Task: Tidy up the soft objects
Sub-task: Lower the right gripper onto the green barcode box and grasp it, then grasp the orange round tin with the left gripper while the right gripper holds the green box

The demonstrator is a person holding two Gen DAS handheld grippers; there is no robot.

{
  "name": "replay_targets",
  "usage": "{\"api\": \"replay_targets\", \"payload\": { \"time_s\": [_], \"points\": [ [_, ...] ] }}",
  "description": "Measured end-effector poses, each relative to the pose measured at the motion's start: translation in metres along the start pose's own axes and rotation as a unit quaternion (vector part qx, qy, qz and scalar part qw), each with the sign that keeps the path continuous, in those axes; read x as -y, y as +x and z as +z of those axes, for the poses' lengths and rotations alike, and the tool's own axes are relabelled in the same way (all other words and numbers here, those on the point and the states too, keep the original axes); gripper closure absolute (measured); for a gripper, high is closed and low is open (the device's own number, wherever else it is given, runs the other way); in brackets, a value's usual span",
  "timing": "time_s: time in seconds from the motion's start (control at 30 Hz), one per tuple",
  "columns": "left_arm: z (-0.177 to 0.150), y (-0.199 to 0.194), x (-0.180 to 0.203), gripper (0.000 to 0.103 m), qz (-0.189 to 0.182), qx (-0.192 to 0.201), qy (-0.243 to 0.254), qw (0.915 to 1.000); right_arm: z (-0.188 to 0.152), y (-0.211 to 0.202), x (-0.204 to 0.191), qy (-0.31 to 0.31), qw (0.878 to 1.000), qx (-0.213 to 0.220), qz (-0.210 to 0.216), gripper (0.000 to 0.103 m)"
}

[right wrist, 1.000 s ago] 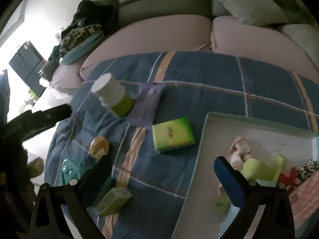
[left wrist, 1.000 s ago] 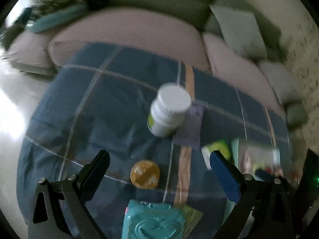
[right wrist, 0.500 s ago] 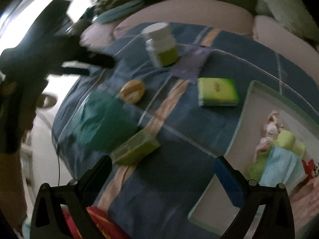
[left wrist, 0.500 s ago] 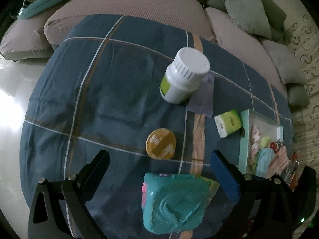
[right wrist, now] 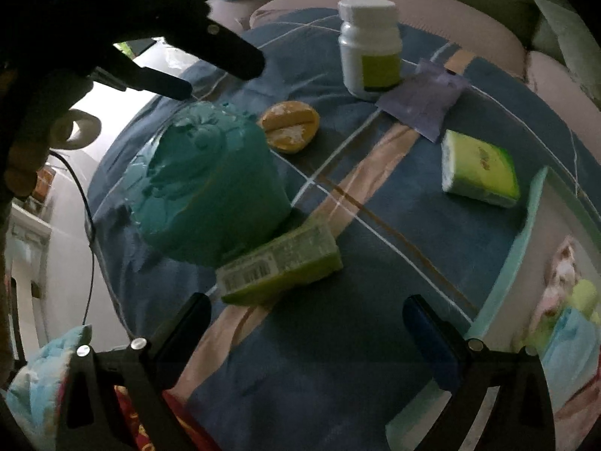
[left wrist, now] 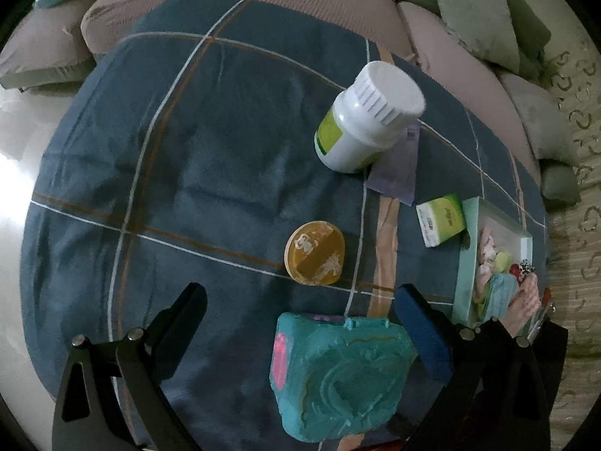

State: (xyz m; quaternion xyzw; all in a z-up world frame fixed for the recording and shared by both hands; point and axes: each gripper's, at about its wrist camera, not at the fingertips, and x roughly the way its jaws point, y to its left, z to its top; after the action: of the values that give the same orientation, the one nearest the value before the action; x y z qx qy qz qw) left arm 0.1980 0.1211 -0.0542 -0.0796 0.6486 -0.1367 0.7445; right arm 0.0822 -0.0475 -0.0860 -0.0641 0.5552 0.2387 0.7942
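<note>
Teal case (left wrist: pixel 340 374): lying on the plaid cloth (left wrist: pixel 210 158) at 6 o'clock of the left view, just ahead of the left gripper (left wrist: pixel 300 323), whose fingers are standing wide and empty. Embossed, likely squashy foam; judged light and yielding, best pinched across its short sides.

Right gripper (right wrist: pixel 306 332): fingers spreading wide, empty, hovering near the green pack (right wrist: pixel 280 268) at 12 o'clock, which is touching the case.

Tray (right wrist: pixel 526 225): at 3 o'clock, holding soft items.

Bottle (left wrist: pixel 366 120), orange disc (left wrist: pixel 314 258): rigid-looking.
</note>
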Motion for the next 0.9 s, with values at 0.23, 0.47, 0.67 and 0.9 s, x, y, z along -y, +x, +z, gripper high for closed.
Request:
{"api": "replay_targets", "payload": {
  "time_s": [0.23, 0.47, 0.67, 0.9],
  "points": [
    [0.003, 0.004, -0.010, 0.003, 0.003, 0.000, -0.023, 0.9997, 0.007, 0.005, -0.008, -0.040, 0.999, 0.019, 0.006, 0.014],
    [0.006, 0.006, -0.015, 0.003, 0.003, -0.010, -0.026, 0.9996, 0.007, 0.007, -0.012, -0.056, 0.998, 0.028, 0.014, 0.032],
    [0.011, 0.009, -0.011, 0.003, 0.012, -0.017, -0.017, 0.9996, 0.005, -0.001, -0.015, -0.058, 0.997, 0.039, 0.014, 0.034],
    [0.024, 0.024, 0.012, 0.003, 0.036, -0.042, 0.017, 0.9983, 0.005, -0.017, 0.008, -0.010, 0.998, 0.056, -0.001, 0.034]
  ]
}}
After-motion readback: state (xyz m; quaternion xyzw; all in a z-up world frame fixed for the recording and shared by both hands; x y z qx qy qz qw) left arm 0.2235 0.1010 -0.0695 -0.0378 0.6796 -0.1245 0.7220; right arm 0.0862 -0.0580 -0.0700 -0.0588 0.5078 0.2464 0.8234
